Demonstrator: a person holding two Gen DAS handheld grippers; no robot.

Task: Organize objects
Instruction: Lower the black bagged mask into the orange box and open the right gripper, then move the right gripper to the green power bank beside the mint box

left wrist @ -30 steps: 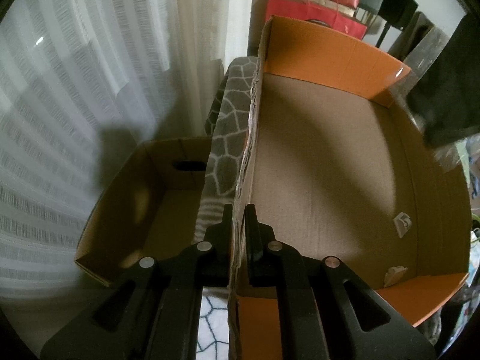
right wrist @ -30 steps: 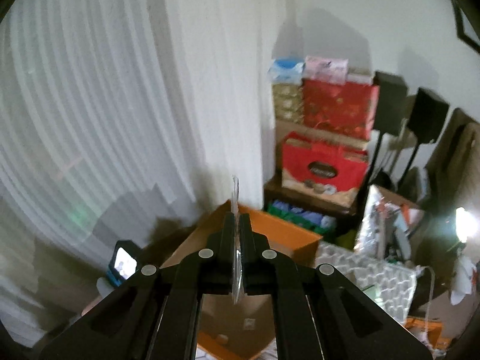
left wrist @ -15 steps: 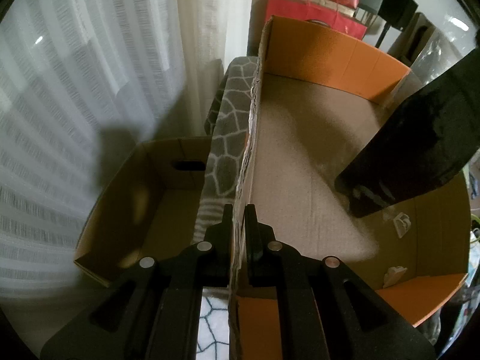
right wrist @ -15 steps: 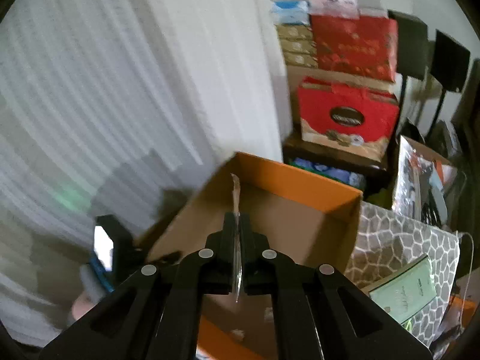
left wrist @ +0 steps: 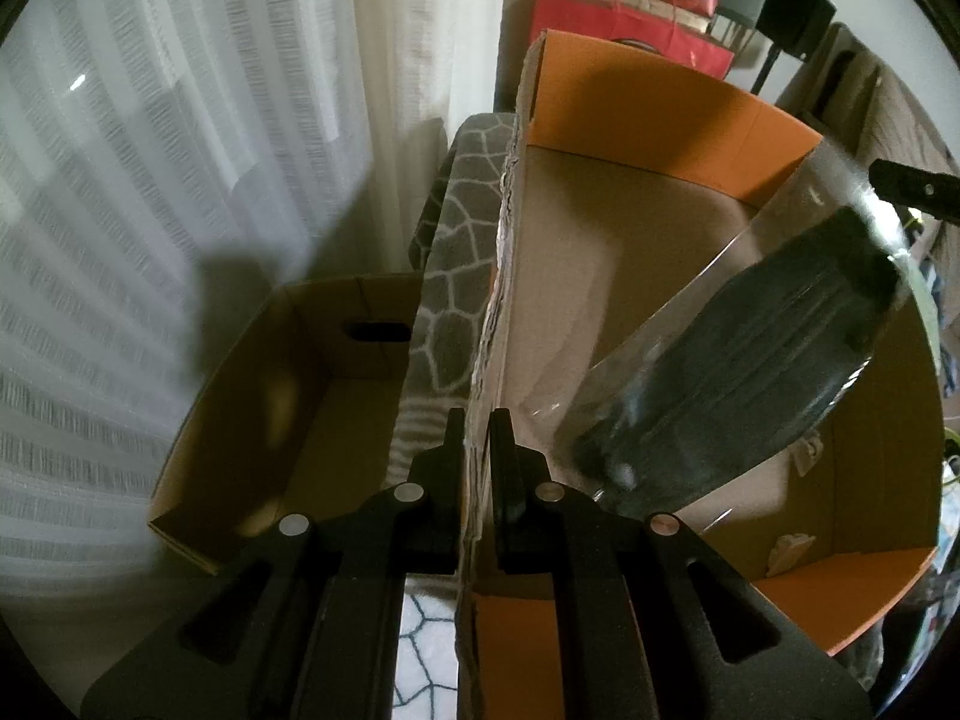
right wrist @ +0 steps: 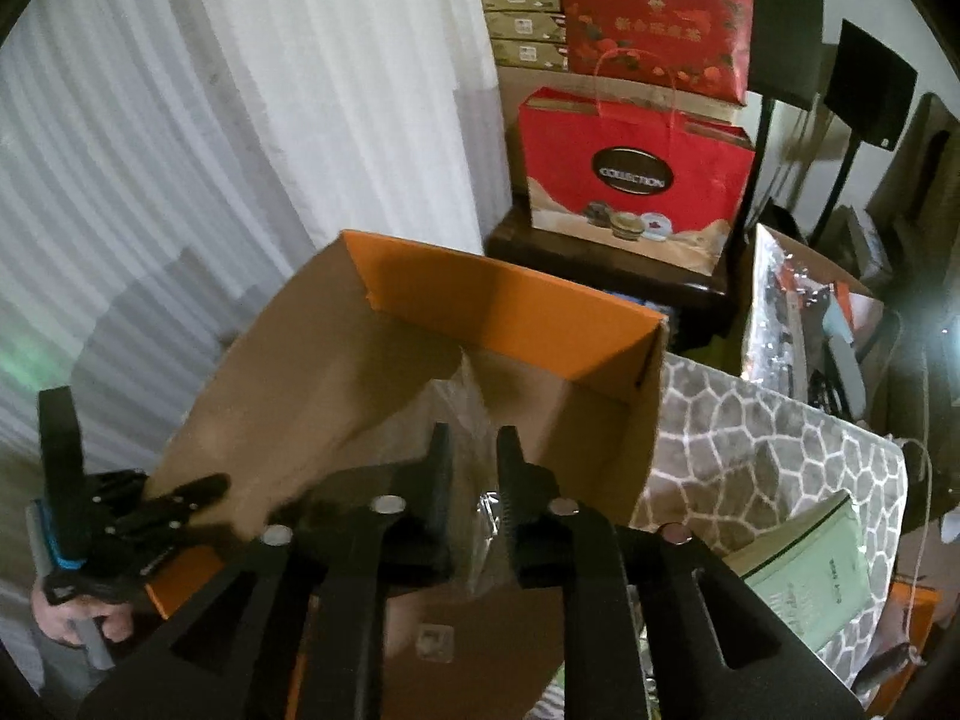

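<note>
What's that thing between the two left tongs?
The orange box's cardboard side wall. The left tongs pinch its edge, one finger on each side, plain in the left wrist view.

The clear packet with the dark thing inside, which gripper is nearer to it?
Right. The right gripper has its jaws open around the top edge of the clear packet. The left gripper is clamped on the orange box wall, beside the packet's lower end.
</note>
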